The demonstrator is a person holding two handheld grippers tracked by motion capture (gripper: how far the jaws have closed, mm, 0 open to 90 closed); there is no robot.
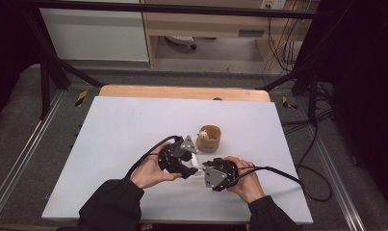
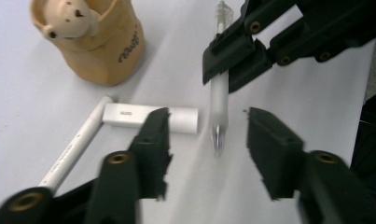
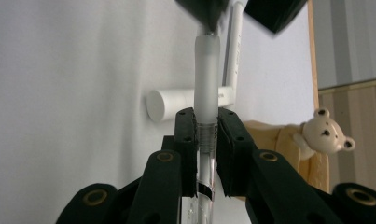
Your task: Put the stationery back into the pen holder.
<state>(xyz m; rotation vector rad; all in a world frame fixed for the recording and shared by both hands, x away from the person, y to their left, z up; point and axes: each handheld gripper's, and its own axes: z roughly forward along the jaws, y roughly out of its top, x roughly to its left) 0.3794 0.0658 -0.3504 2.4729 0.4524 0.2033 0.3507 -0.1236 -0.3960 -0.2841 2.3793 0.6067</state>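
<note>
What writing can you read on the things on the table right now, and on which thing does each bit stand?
None can be read for sure.
Tan bear cup: dark cursive word on its side, too blurred to quote.
White cap: short grey mark, too small to read.
White pen: fine grey print along the barrel, too small to read.
Frosted pen in the right gripper: no writing to be seen.

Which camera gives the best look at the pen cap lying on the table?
The left gripper view: the white pen cap lies side-on with its full length visible, apart from where that gripper's jaw crosses it. The right gripper view shows it end-on behind the frosted pen. In the high view it is a small white bit between the grippers.
</note>
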